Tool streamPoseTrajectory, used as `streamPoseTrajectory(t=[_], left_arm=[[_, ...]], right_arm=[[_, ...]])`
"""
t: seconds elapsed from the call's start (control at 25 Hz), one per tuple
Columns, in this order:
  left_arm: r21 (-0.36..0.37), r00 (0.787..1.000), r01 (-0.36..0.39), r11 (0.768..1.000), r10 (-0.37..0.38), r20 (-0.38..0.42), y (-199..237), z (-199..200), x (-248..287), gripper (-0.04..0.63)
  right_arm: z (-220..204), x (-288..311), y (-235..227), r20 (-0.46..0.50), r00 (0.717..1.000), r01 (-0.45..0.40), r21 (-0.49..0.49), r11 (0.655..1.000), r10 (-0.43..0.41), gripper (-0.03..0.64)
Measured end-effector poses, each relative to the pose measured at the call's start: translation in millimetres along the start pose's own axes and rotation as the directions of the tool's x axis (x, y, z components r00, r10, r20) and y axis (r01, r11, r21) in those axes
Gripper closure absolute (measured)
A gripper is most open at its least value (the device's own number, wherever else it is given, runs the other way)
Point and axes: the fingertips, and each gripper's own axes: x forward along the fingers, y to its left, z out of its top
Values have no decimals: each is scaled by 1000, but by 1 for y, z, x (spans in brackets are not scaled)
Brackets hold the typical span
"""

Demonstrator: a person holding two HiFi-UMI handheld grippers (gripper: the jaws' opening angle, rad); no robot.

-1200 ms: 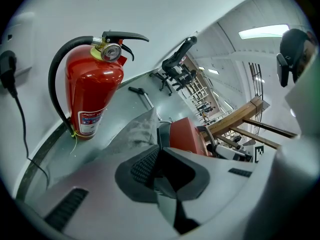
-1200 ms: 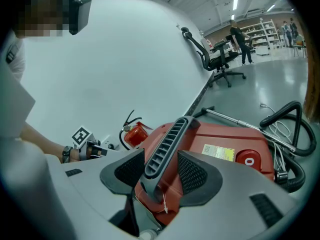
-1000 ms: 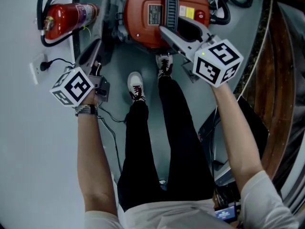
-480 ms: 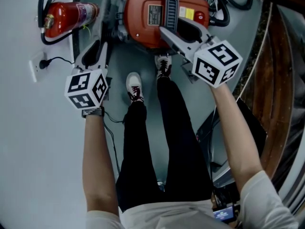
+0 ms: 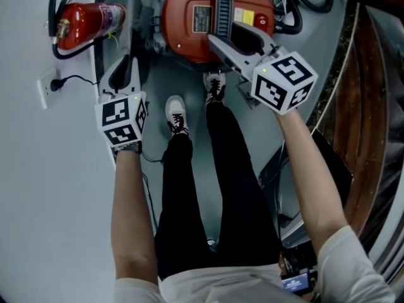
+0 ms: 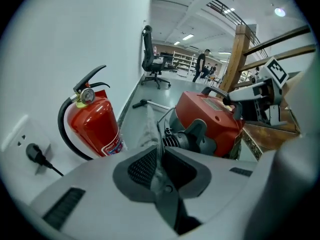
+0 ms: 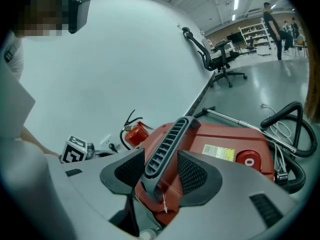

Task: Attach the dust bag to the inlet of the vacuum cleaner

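Observation:
The red vacuum cleaner (image 5: 189, 36) (image 6: 212, 119) (image 7: 225, 139) stands on the floor ahead of the person's feet. My right gripper (image 5: 219, 41) (image 7: 162, 170) is shut on its grey ribbed handle (image 5: 225, 8) (image 7: 167, 139). Left of the vacuum, the thin grey dust bag (image 5: 134, 19) (image 6: 149, 128) stands on edge beside the ribbed inlet (image 6: 175, 140). My left gripper (image 5: 128, 65) (image 6: 159, 158) has just been closing, and its pads pinch the bag's near edge.
A red fire extinguisher (image 5: 85, 21) (image 6: 92, 121) stands against the white wall at the left, with a plugged wall socket (image 5: 50, 88) (image 6: 35, 154) near it. Black hose and cables (image 5: 297, 5) (image 7: 292, 129) lie behind the vacuum. A wooden stair rail (image 5: 366, 106) runs along the right.
My left gripper has rolled, turning its marker cube, and shifted a little to the right along the bag. The right gripper and the vacuum have not moved.

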Motion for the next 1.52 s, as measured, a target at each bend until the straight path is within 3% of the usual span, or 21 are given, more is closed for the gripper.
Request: streamPoseTrajectory(t=[0.28, 0.44, 0.76, 1.04, 1.52], left_arm=[[-117, 1000, -16, 993, 16, 1, 2, -1, 1, 569], [-224, 1000, 19, 974, -17, 12, 6, 0, 0, 572], [-342, 997, 80, 936, -77, 22, 5, 1, 1, 572], [-335, 996, 82, 939, -86, 4, 1, 2, 1, 571], [-231, 990, 130, 964, -138, -16, -3, 7, 2, 571]], right_arm=[[0, 0, 0, 3, 1000, 4, -1, 1000, -4, 399], [0, 0, 0, 4, 1000, 6, -3, 1000, -6, 399], [0, 1, 0, 5, 1000, 8, -11, 1000, -7, 399], [0, 1, 0, 9, 1000, 11, -15, 1000, -11, 399], [0, 0, 1, 5, 1000, 10, -12, 1000, -10, 399]])
